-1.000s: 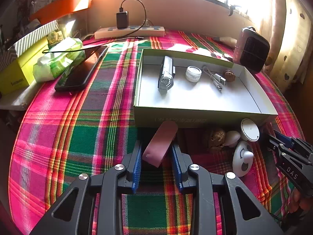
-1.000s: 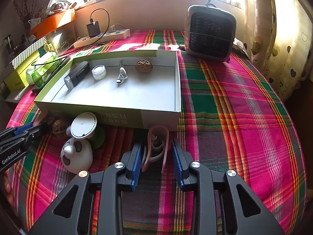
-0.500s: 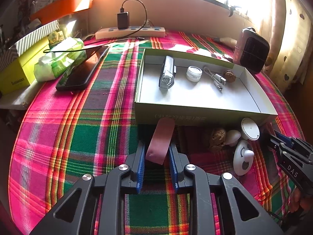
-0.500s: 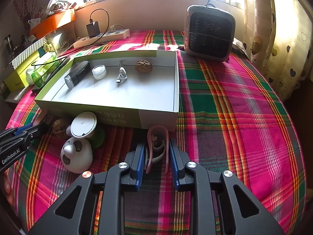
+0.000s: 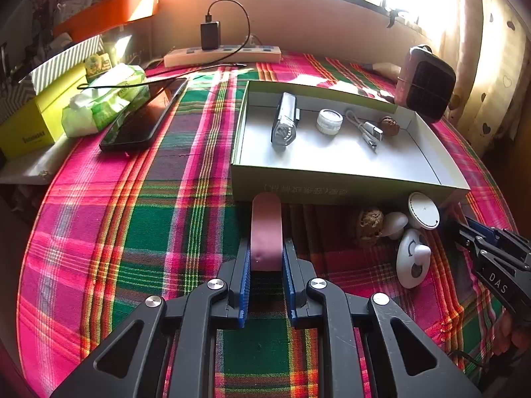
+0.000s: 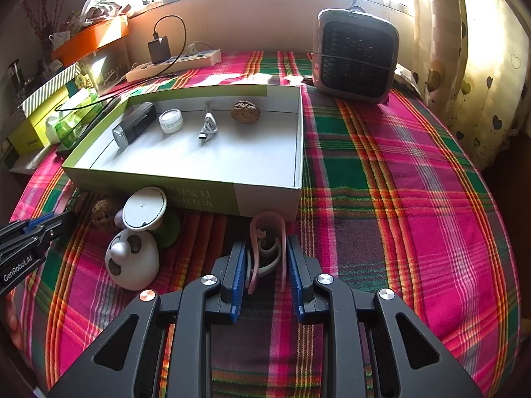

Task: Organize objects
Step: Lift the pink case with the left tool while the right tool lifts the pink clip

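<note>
While you hold both tools low over the plaid table (image 5: 139, 232), your left gripper (image 5: 265, 258) has its blue fingers (image 5: 245, 265) pressed tight against both sides of a flat pink strip (image 5: 266, 232), whose far end reaches the front wall of the green box (image 5: 332, 187). Your right gripper (image 6: 265, 262) has its fingers (image 6: 239, 265) nearly closed around a pink looped clip (image 6: 267, 245) lying just before the box's near right corner (image 6: 265, 199); both pads appear to touch the loop's sides.

Only the left view shows the strip; only the right view shows the clip. Each view catches the other tool at its edge: the right one (image 5: 491, 258) at the right of the left view, the left one (image 6: 30, 235) at the left of the right view.

Between them, just before the box, sit a white panda-like figure (image 6: 131, 258), a round white disc (image 6: 144, 207), a walnut (image 5: 370, 225) and a small white mushroom shape (image 5: 395, 224). The right view alone reveals something green (image 6: 171, 229) beneath the disc.

Inside the box lie 4 things: a dark light-like device (image 5: 284, 122), a small white jar (image 5: 329, 121), a coiled cable (image 5: 368, 129) and another walnut (image 5: 389, 126).

Beyond, a small heater (image 6: 355, 56) stands at the right and a power strip (image 5: 222, 54) lies under the window. Only the left view shows the black phone (image 5: 142, 119) clearly.
</note>
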The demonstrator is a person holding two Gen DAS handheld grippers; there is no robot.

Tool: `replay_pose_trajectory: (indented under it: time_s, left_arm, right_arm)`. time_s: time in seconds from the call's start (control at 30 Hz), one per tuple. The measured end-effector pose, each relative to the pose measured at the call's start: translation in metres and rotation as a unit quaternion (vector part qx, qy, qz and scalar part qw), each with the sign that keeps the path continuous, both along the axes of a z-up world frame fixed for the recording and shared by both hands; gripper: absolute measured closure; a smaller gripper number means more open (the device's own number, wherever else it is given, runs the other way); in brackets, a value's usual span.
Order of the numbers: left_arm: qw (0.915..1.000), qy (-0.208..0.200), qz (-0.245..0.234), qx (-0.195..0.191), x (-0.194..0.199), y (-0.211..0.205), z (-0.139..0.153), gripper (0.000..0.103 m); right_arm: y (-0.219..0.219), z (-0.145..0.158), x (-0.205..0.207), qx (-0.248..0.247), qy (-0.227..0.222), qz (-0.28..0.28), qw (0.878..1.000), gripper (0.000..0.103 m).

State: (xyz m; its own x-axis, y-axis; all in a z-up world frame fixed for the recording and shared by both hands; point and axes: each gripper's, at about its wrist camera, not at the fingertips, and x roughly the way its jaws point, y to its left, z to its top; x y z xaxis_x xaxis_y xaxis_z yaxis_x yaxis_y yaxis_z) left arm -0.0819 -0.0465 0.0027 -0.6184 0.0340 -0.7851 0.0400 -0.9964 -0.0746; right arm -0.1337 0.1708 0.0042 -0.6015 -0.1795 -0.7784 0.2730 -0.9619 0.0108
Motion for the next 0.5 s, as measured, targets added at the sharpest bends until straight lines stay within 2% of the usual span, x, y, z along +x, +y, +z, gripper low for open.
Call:
replay_pose_trajectory:
  time_s: [0.5]
  left_arm:
    - [1.0000,0.008,-0.003,-0.004,0.0061,0.0018,0.0033,0.087]
  right_arm:
    - [-0.0016,0.0009,0.0075,-0.003,0.002,0.006,1.000,0.078]
